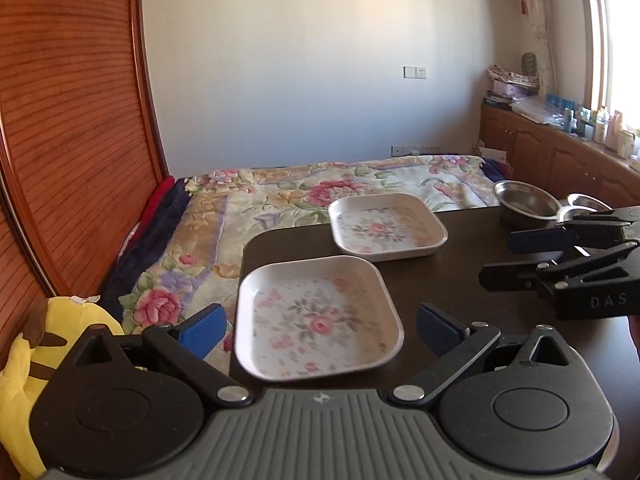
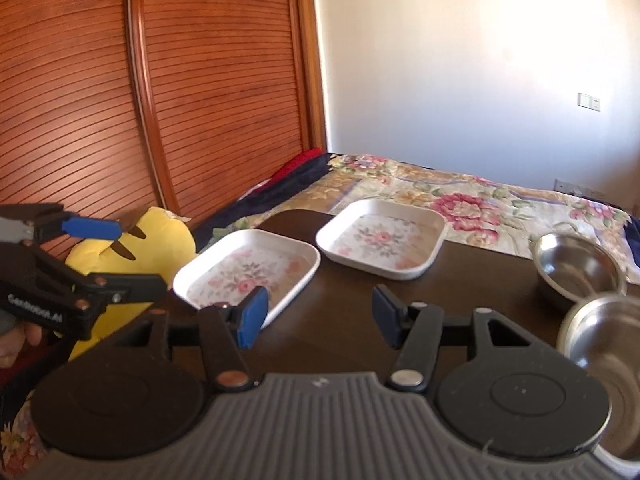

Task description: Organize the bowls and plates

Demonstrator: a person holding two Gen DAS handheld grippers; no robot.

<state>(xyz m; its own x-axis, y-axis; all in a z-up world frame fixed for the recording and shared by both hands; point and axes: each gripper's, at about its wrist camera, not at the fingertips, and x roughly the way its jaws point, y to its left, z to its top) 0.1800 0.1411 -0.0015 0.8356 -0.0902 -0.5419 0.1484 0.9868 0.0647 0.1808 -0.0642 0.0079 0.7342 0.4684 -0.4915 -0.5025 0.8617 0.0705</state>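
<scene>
Two white square plates with flower prints lie on a dark table [image 1: 460, 280]. The near plate [image 1: 318, 318] sits at the table's left edge, right in front of my open left gripper [image 1: 320, 330]. The far plate [image 1: 386, 226] lies behind it. Two steel bowls [image 1: 524, 200] stand at the far right. My right gripper [image 2: 318, 316] is open and empty over the table, with the near plate [image 2: 248, 272] at its left finger, the far plate [image 2: 382, 238] ahead, and the steel bowls [image 2: 576, 268] [image 2: 604, 340] to its right.
A bed with a floral cover [image 1: 280, 196] lies beyond and left of the table. A yellow plush toy [image 1: 48, 344] sits at the left by a slatted wooden wardrobe [image 1: 72, 120]. Wooden cabinets [image 1: 560, 156] with bottles stand at the right under a window.
</scene>
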